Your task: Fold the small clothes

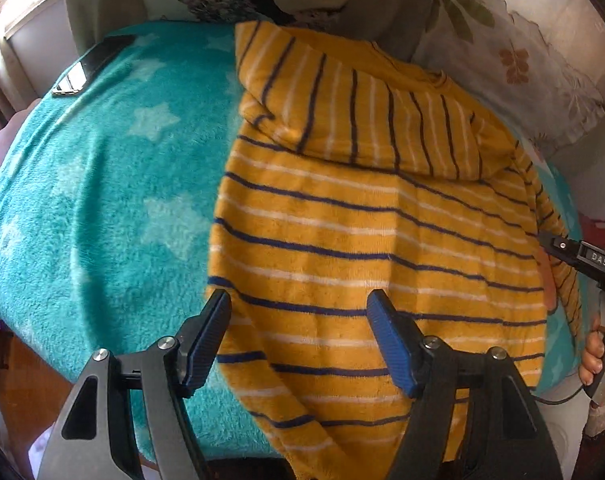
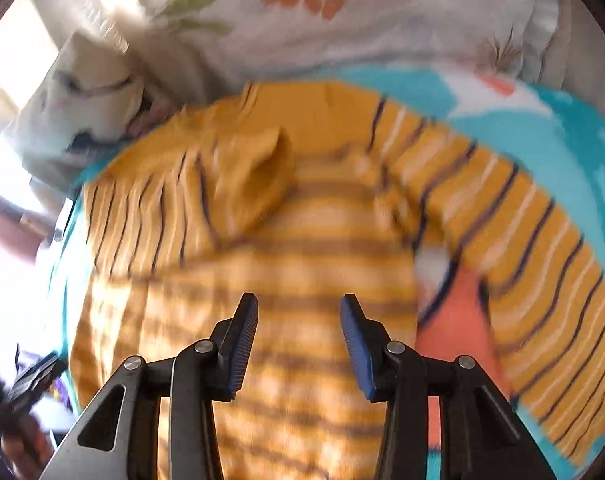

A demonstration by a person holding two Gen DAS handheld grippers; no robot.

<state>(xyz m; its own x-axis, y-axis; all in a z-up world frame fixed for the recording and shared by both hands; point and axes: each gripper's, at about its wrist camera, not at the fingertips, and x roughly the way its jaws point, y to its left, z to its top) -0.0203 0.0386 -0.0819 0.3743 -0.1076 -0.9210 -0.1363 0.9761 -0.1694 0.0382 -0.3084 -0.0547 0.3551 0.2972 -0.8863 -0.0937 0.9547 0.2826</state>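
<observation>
Hovering over striped top point(image 1: 342, 240) | left claw point(image 1: 298, 312) wide, empty | right claw point(image 2: 298, 320) parted, empty

A bed covered by a teal fleece blanket point(image 1: 102, 208) with pale stars is carrying everything. A yellow striped garment point(image 1: 362, 240) is lying spread on the blanket's right half, one sleeve folded across its upper part, while a dark phone point(image 1: 90, 66) is resting near the blanket's far left edge. Floral pillows point(image 1: 514, 60) are sitting along the far side, just beside the garment.
</observation>
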